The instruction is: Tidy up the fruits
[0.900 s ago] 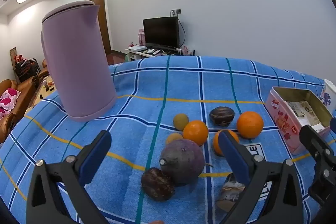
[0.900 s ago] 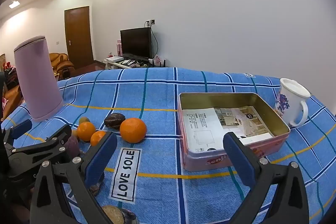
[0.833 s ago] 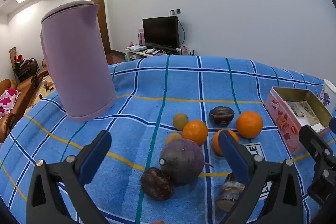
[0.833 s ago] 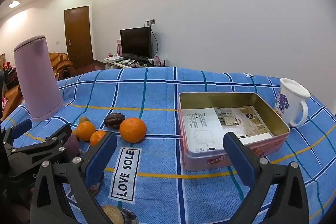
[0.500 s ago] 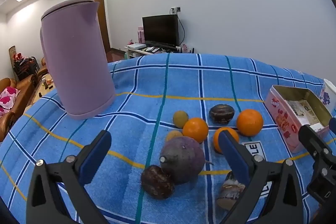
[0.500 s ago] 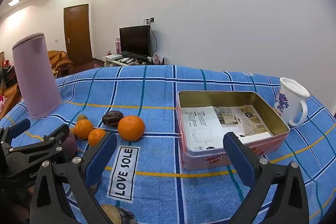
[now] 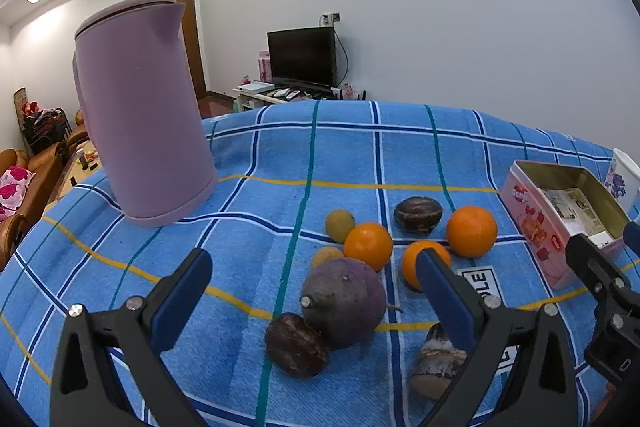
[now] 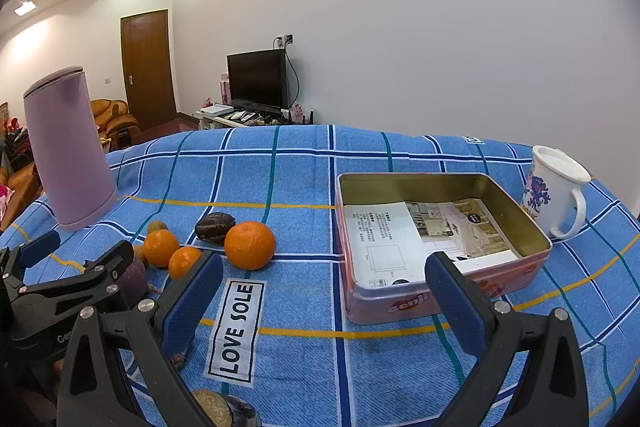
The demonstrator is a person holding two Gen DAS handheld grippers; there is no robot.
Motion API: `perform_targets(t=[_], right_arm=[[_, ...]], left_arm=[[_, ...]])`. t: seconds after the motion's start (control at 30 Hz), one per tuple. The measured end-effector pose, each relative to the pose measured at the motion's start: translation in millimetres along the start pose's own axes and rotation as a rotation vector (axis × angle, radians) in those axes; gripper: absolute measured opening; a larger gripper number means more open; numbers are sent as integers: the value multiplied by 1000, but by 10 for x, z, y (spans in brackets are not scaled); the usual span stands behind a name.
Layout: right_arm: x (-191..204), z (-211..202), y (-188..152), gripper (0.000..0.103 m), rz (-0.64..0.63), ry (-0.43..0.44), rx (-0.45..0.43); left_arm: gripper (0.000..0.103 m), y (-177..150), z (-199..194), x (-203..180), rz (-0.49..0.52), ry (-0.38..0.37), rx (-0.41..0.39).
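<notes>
Ahead of the grippers: three oranges (image 7: 368, 245), two small yellow-green fruits (image 7: 339, 225), one large purple fruit (image 7: 343, 302), three dark wrinkled ones (image 7: 418, 215) (one half hidden), one tin (image 8: 444, 183), one mug (image 8: 556, 197), one kettle (image 7: 144, 131).

So on your bench (image 8: 304, 183) the fruit sits bunched up left of the tin (image 8: 442, 291), and the mug (image 8: 556, 195) stands just right of the tin. The kettle (image 7: 140, 123) is off at the far left, behind the fruit and well apart from it. In the bunch, three oranges (image 7: 472, 231) lie in a loose row, with a big round fruit (image 7: 344, 301) in front of them and a small wrinkled one (image 7: 296, 345) touching its near side. Paper lies in the tin.
</notes>
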State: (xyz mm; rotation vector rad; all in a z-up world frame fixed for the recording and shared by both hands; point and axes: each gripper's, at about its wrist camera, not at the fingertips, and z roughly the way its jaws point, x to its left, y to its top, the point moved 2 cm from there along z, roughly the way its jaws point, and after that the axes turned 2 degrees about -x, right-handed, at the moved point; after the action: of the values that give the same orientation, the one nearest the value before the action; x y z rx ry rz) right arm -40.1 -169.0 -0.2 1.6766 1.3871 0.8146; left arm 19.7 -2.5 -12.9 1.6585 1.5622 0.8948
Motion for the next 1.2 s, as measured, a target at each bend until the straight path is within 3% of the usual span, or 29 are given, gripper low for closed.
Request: perform_targets(t=[1.2], right_arm=[[7, 19, -24, 102, 6, 5, 11]], left_arm=[[103, -9, 14, -31, 10, -10, 10]])
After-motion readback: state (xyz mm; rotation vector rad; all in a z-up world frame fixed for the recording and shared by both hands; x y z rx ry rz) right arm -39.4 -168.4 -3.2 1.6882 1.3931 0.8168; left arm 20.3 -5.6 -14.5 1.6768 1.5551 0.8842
